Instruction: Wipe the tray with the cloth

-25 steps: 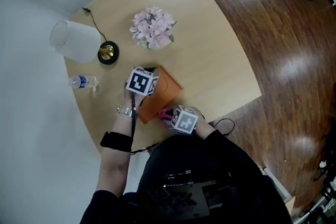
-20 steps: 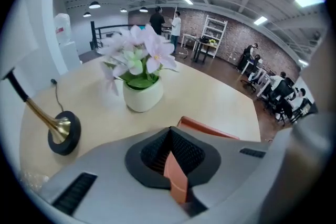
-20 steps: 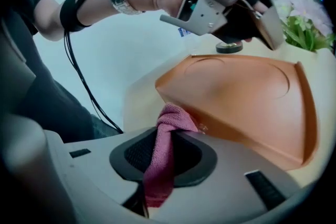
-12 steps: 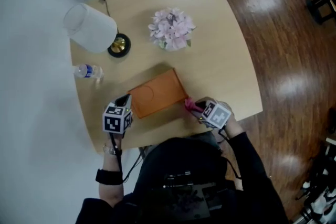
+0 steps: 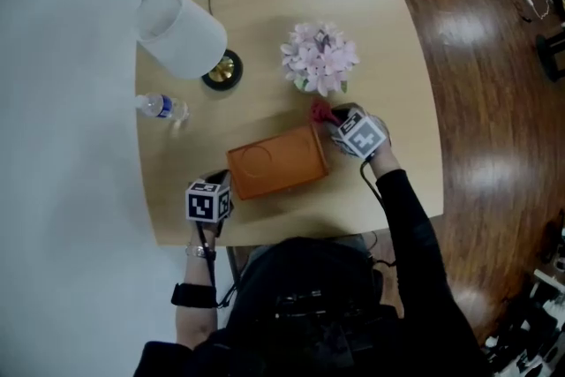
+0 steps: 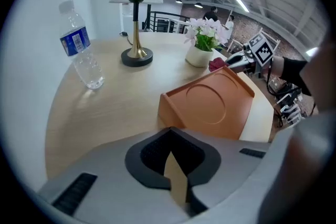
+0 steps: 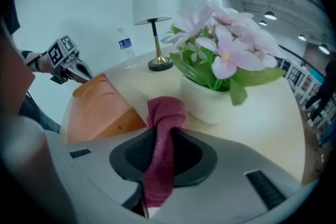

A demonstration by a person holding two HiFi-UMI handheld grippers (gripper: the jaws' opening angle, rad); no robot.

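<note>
An orange tray [image 5: 278,168] with a round recess lies flat in the middle of the table. My right gripper [image 5: 332,121] is at the tray's far right corner, beside the flower pot, and is shut on a dark red cloth [image 5: 320,111]. In the right gripper view the cloth [image 7: 165,113] runs up between the jaws and bunches just past them, in front of the white pot [image 7: 210,99], with the tray [image 7: 97,107] to the left. My left gripper [image 5: 218,183] sits off the tray's near left corner. Its jaws are shut with nothing in them, and the tray [image 6: 215,105] is just ahead.
A white-shaded lamp [image 5: 181,31] on a brass foot and a water bottle [image 5: 161,108] stand at the table's far left. Pink flowers [image 5: 320,57] are right behind the cloth. The table's edge [image 5: 265,236] runs close to my body, with wooden floor on the right.
My right gripper has carried the cloth from the tray's near side round its right end to the far right corner by the flowers. The left gripper has drawn back off the tray to its left corner.
</note>
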